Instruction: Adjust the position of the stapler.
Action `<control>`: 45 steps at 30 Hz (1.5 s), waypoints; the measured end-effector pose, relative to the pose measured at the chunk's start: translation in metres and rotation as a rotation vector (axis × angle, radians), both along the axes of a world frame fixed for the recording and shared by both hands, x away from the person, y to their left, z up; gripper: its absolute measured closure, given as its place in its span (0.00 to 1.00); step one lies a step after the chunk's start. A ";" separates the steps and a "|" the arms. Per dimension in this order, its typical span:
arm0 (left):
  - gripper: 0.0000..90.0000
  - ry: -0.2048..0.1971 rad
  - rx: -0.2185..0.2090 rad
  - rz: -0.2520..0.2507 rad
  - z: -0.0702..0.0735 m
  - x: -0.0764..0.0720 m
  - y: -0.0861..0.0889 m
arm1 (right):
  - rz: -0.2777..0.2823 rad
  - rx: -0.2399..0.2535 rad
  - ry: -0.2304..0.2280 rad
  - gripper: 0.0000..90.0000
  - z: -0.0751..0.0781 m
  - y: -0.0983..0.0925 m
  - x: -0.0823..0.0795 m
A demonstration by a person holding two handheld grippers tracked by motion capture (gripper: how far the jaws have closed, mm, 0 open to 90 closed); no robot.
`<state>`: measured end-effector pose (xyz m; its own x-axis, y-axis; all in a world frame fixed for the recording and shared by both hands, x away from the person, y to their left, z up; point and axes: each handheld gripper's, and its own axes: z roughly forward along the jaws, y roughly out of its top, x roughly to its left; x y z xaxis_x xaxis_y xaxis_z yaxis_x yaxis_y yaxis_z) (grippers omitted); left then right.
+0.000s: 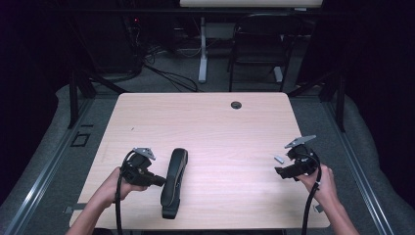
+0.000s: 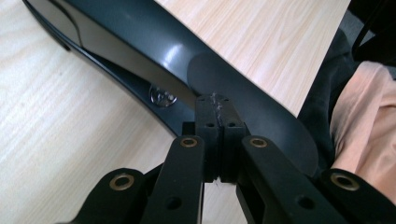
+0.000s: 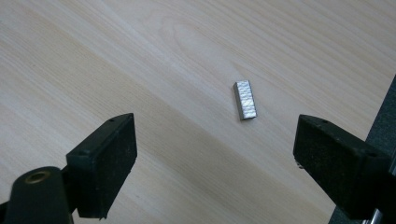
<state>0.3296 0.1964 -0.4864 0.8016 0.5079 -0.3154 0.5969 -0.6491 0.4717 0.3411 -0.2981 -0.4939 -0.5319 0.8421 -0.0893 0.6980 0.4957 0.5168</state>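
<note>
Stapler (image 1: 174, 182) left on table (image 1: 205, 122), staples (image 1: 279, 158) prob. right

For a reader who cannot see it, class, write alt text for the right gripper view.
A small silver rectangular block of staples lies flat on a pale wood-grain table, ahead of and between the right gripper's two black fingers, which stand wide open and clear of it.

One stapler (image 1: 173, 182) – one staple strip (image 1: 279, 158)
</note>
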 end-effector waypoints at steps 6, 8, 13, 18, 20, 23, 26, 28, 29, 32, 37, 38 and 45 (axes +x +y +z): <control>1.00 0.027 0.053 -0.007 -0.008 -0.001 -0.001 | 0.002 0.000 0.003 0.15 0.000 0.001 0.000; 1.00 0.036 0.072 -0.010 -0.015 -0.002 -0.005 | 0.003 0.003 0.000 0.15 0.000 0.001 0.000; 1.00 0.044 0.055 -0.028 -0.018 -0.003 -0.012 | 0.004 -0.001 0.004 0.15 0.000 0.001 0.000; 1.00 0.042 0.076 -0.053 -0.029 -0.007 -0.033 | 0.010 -0.003 0.002 0.15 0.000 0.003 0.000; 1.00 0.038 0.067 -0.052 -0.031 -0.008 -0.039 | 0.011 -0.006 0.003 0.15 0.000 0.004 0.000; 1.00 0.019 0.065 -0.052 -0.032 -0.008 -0.047 | 0.014 -0.009 0.003 0.15 0.000 0.004 0.000; 1.00 0.004 0.060 -0.051 -0.034 -0.008 -0.054 | 0.013 -0.004 0.003 0.15 0.001 0.005 0.000; 1.00 -0.027 0.053 -0.060 -0.036 -0.009 -0.064 | 0.018 -0.007 0.000 0.15 0.001 0.006 0.000; 1.00 -0.027 0.053 -0.060 -0.036 -0.009 -0.064 | 0.018 -0.007 0.000 0.15 0.001 0.006 0.000; 1.00 -0.064 0.050 -0.066 -0.037 -0.008 -0.077 | 0.021 0.000 0.010 0.15 0.001 0.008 0.000; 1.00 -0.101 0.044 -0.077 -0.040 -0.007 -0.091 | 0.029 0.013 0.005 0.15 0.003 0.010 -0.001; 1.00 -0.101 0.044 -0.077 -0.040 -0.007 -0.091 | 0.029 0.013 0.005 0.15 0.003 0.010 -0.001; 1.00 -0.125 0.032 -0.078 -0.041 -0.002 -0.102 | 0.051 0.031 0.014 0.16 0.004 0.020 -0.002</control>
